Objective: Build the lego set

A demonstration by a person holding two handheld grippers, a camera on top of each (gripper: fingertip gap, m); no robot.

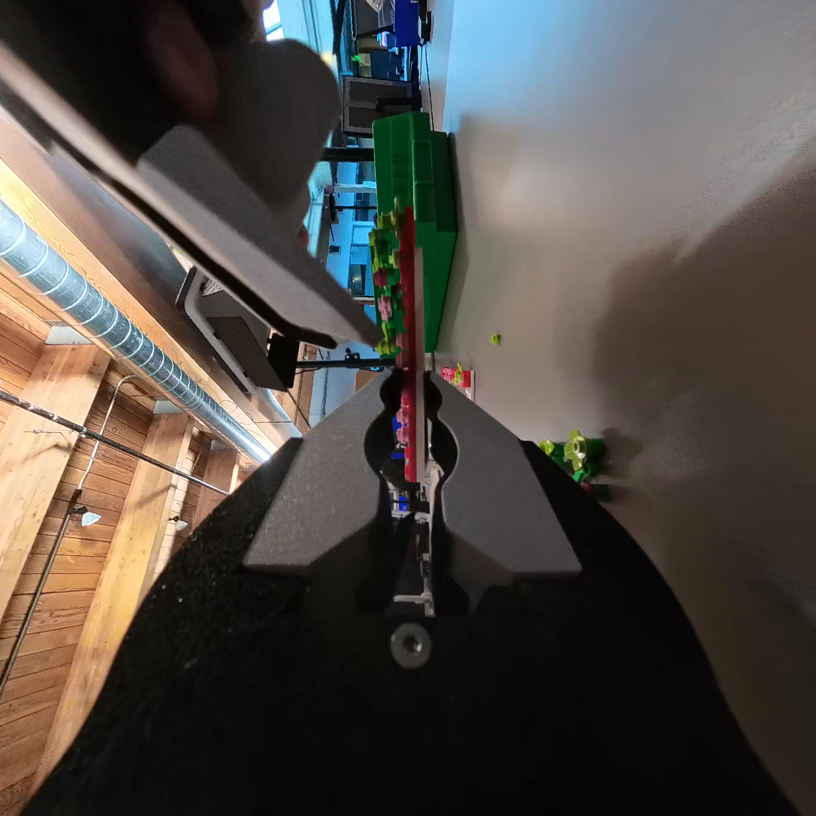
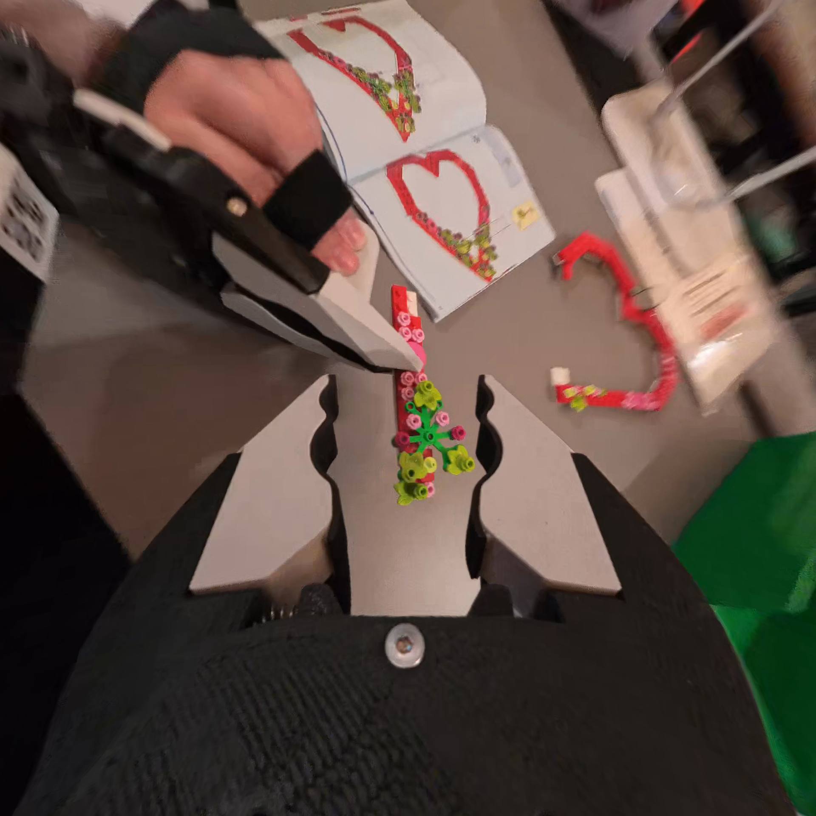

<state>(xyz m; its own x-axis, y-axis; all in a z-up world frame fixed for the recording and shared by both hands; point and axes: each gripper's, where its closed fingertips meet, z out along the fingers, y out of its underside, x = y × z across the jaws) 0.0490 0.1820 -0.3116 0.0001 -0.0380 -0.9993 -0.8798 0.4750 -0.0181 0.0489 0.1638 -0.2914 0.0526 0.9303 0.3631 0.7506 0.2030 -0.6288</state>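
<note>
Clamping the red flowered strip edgewise, left hand-held gripper holds it between the spread right hand-held gripper.

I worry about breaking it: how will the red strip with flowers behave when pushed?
The red strip looks thin, so likely stiff but light. Its lime flowers overhang the edge and may pop off. Held at one end by the left gripper, it could pivot.

A ribbed silver metal duct runs under the wooden plank ceiling. Clear plastic bags lie along the grey surface's far right edge, beside a blurred clear container.
</note>
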